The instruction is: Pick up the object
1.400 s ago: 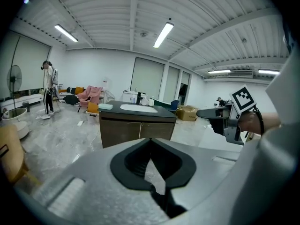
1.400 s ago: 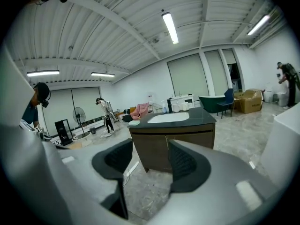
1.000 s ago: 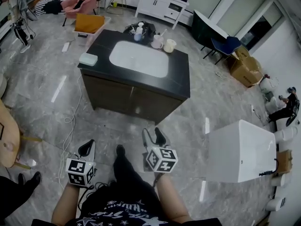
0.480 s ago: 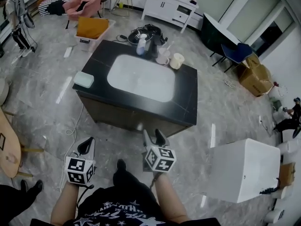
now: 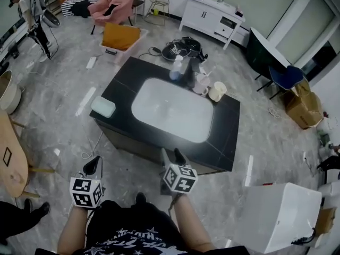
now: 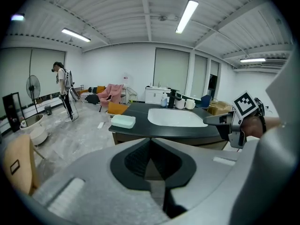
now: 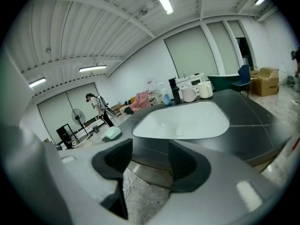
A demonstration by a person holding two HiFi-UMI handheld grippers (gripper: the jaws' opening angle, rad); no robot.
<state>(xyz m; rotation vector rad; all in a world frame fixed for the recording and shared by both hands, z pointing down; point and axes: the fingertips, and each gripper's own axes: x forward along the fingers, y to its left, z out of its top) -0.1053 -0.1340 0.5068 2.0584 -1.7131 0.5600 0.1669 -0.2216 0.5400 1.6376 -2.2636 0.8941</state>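
Note:
A black counter (image 5: 225, 133) with a white sink basin (image 5: 171, 109) stands just ahead of me. On it lie a pale green box (image 5: 102, 107) at the left end, and at the back a blue-capped bottle (image 5: 176, 68), a dark tap (image 5: 189, 74) and two pale mugs (image 5: 217, 92). My left gripper (image 5: 93, 166) hangs short of the counter's left corner, its jaws together on nothing (image 6: 150, 149). At the counter's near edge my right gripper (image 5: 172, 156) is open and empty (image 7: 150, 161). The green box (image 6: 123, 121) and basin (image 7: 180, 120) show ahead of both grippers.
A white tub (image 5: 284, 217) sits on the floor at the right. A wooden board (image 5: 10, 161) and a pale basin (image 5: 8, 92) stand at the left. Beyond the counter are a pink chair (image 5: 114, 4), an orange crate (image 5: 121, 37), a white cabinet (image 5: 215, 15) and a person (image 5: 29, 9).
The counter has come nearer and now sits close in front of both grippers. Both grippers keep their places low in the view, with their jaws as before.

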